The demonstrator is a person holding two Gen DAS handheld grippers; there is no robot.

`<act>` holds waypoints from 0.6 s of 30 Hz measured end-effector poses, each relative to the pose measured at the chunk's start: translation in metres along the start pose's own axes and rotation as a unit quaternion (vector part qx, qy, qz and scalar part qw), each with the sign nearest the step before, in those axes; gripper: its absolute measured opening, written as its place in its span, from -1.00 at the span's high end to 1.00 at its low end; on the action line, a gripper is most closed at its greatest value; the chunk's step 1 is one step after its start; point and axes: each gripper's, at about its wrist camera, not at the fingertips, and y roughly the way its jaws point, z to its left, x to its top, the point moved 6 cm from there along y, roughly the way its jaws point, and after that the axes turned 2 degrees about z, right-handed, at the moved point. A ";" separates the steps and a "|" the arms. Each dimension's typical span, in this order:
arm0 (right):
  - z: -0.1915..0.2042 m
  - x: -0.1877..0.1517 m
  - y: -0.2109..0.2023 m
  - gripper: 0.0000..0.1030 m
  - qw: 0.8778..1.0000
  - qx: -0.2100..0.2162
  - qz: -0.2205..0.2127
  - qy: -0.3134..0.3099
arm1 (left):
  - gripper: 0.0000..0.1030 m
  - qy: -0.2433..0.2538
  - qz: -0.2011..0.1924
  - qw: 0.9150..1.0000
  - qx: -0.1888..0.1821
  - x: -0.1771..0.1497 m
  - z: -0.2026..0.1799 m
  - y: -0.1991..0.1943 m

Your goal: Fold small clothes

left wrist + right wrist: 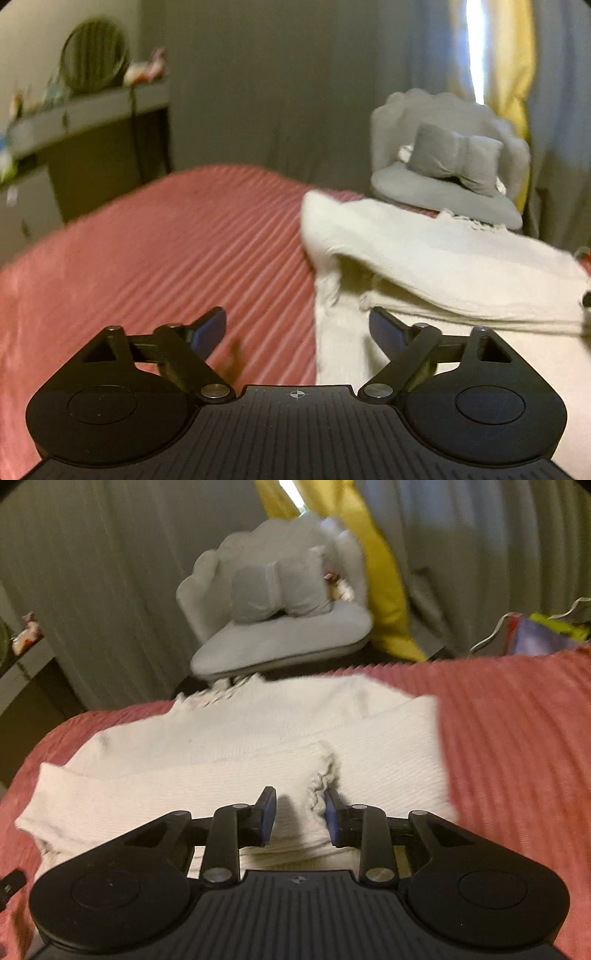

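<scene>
left tongs gape empty beside the cream knit sweater's left edge; right tongs open above its bunched fold, on the pink ribbed bedspread.

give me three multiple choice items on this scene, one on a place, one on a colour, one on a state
1. Where does the cream knitted garment lie?
A. on the grey cushioned chair
B. on the pink ribbed bedspread
C. on the shelf

2. What colour is the bow-shaped cushion on the grey cushioned chair?
A. grey
B. yellow
C. pink

3. How do the left gripper and the right gripper stand?
A. both shut on cloth
B. left shut, right open
C. both open, holding nothing

Answers:
1. B, the garment is spread over the pink ribbed bedspread, with the chair behind the bed.
2. A, the cushion matches the grey chair.
3. C, a gap shows between the blue pads of each gripper, wider on the left one; no cloth is pinched.
</scene>
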 end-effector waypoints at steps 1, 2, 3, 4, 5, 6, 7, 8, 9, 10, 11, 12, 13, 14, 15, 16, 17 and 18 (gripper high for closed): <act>0.003 -0.001 0.004 0.46 1.000 0.002 0.008 -0.005 | -0.74 0.012 -0.003 1.000 0.003 0.000 -0.004 0.003; 0.006 -0.003 0.007 0.47 1.000 -0.004 0.011 -0.018 | -0.73 0.015 -0.002 1.000 0.007 0.000 -0.005 0.007; 0.007 -0.004 0.007 0.64 0.999 -0.010 0.009 -0.031 | -0.68 0.013 0.002 1.000 0.008 0.000 -0.005 0.011; 0.008 -0.003 0.007 0.88 0.999 -0.017 0.007 -0.045 | -0.66 0.009 0.010 1.000 0.003 0.001 -0.005 0.017; 0.010 -0.002 0.007 0.88 0.998 -0.022 0.003 -0.057 | -0.63 0.009 0.014 1.000 0.000 0.004 -0.006 0.022; 0.012 0.000 0.003 0.89 0.998 -0.023 -0.004 -0.065 | -0.60 0.009 0.014 1.000 0.001 0.006 -0.007 0.026; 0.014 0.003 -0.001 0.89 0.997 -0.027 -0.013 -0.075 | -0.60 0.013 0.012 1.000 0.005 0.011 -0.008 0.030; 0.016 0.005 -0.008 0.89 0.995 -0.035 -0.029 -0.090 | -0.60 0.021 0.009 1.000 0.007 0.015 -0.011 0.034; 0.018 0.009 -0.014 0.89 0.993 -0.044 -0.043 -0.103 | -0.58 0.034 0.009 0.999 0.007 0.019 -0.014 0.039; 0.019 0.012 -0.020 0.89 0.990 -0.051 -0.059 -0.113 | -0.56 0.043 0.010 0.999 0.013 0.021 -0.016 0.043; 0.018 0.016 -0.026 0.89 0.989 -0.058 -0.072 -0.117 | -0.53 0.050 0.011 0.998 0.022 0.023 -0.017 0.046; 0.015 0.019 -0.031 0.89 0.987 -0.069 -0.080 -0.119 | -0.50 0.057 0.009 0.998 0.031 0.025 -0.017 0.047; 0.010 0.022 -0.033 0.89 0.987 -0.076 -0.084 -0.118 | -0.50 0.062 0.009 0.997 0.034 0.027 -0.018 0.049; 0.003 0.024 -0.034 0.89 0.987 -0.083 -0.083 -0.111 | -0.50 0.063 0.011 0.997 0.033 0.028 -0.019 0.050; -0.004 0.025 -0.033 0.89 0.987 -0.090 -0.079 -0.105 | -0.50 0.062 0.013 0.998 0.029 0.029 -0.020 0.051; -0.012 0.026 -0.030 0.89 0.987 -0.096 -0.075 -0.100 | -0.50 0.060 0.013 0.998 0.026 0.029 -0.021 0.051; -0.019 0.025 -0.029 0.89 0.988 -0.102 -0.073 -0.096 | -0.50 0.058 0.013 0.998 0.021 0.029 -0.021 0.050; -0.024 0.023 -0.027 0.89 0.987 -0.108 -0.067 -0.094 | -0.50 0.059 0.014 0.998 0.019 0.028 -0.022 0.050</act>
